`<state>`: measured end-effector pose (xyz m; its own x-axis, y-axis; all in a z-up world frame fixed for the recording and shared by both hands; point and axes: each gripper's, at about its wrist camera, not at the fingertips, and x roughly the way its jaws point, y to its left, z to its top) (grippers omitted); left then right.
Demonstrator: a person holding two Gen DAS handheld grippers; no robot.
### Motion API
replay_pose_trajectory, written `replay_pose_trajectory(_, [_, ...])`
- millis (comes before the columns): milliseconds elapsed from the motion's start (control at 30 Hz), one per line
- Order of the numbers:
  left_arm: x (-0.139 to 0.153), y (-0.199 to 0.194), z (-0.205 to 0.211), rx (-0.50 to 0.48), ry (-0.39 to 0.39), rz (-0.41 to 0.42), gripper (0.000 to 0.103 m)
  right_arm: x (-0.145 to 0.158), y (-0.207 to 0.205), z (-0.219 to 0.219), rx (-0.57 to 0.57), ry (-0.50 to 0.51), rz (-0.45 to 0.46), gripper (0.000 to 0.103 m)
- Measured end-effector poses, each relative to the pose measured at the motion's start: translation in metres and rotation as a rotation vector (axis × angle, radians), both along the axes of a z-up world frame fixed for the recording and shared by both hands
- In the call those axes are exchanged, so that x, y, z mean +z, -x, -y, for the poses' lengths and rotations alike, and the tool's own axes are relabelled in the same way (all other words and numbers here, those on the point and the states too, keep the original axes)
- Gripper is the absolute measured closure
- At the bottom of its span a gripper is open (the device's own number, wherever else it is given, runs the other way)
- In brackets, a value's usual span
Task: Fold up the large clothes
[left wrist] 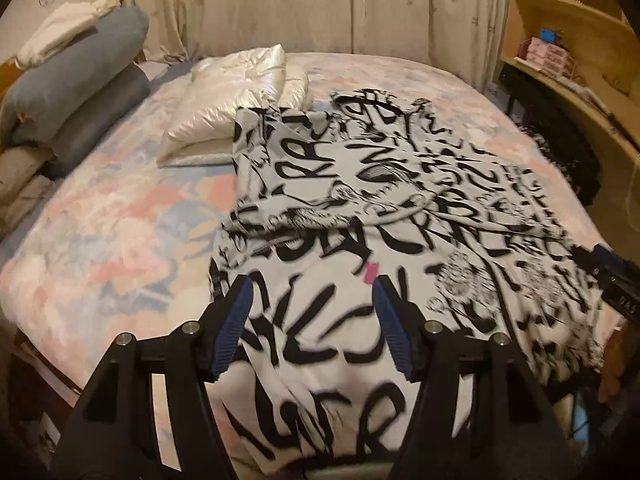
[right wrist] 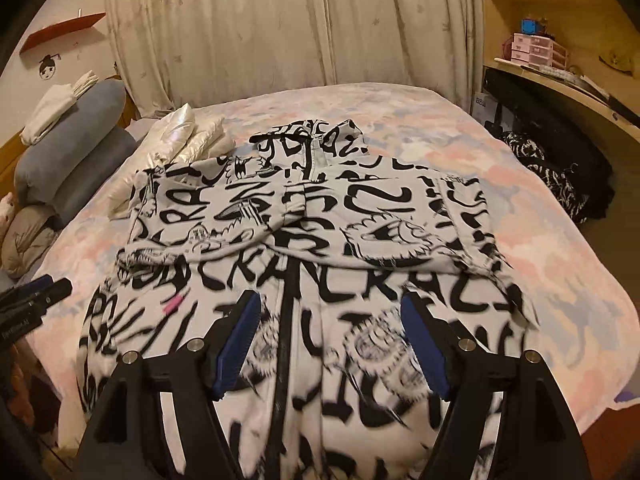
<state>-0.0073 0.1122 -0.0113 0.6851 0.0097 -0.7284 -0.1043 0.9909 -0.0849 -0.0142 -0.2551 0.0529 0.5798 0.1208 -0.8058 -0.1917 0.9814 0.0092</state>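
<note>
A pink drawer unit (right wrist: 534, 50) sits on the wooden shelf (right wrist: 560, 76); its contents cannot be made out. The graffiti-print jacket (right wrist: 304, 216) lies on the floral bedspread (right wrist: 400, 112), sleeves folded across. Left gripper (left wrist: 312, 320) and right gripper (right wrist: 332, 336) hover above it, jaws apart, empty.

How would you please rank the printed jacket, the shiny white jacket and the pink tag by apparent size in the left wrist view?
1. Printed jacket, by far the largest, though it lies nearest the camera.
2. Shiny white jacket, folded farther back on the bed.
3. Pink tag, a tiny patch on the printed jacket.
</note>
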Motion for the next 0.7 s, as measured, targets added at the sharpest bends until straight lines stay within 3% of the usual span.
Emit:
replay_pose_trajectory(100, [0.001, 0.014, -0.007, -0.02, 0.046, -0.025, 0.037, 0.004, 0.02, 0.018, -0.001, -0.018, -0.015, 0.023])
replay_pose_trajectory(267, [-0.013, 0.033, -0.027, -0.041, 0.111, -0.099, 0.037, 0.008, 0.046, 0.052, -0.009, -0.02, -0.038, 0.023])
replay_pose_trajectory(433, [-0.049, 0.049, -0.053, -0.055, 0.172, -0.176, 0.037, 0.0, 0.078, 0.096, -0.034, -0.021, -0.049, 0.023])
replay_pose_trajectory(700, [-0.099, 0.054, -0.082, -0.021, 0.264, -0.225, 0.037, -0.034, 0.114, 0.168, -0.137, -0.038, -0.082, 0.023])
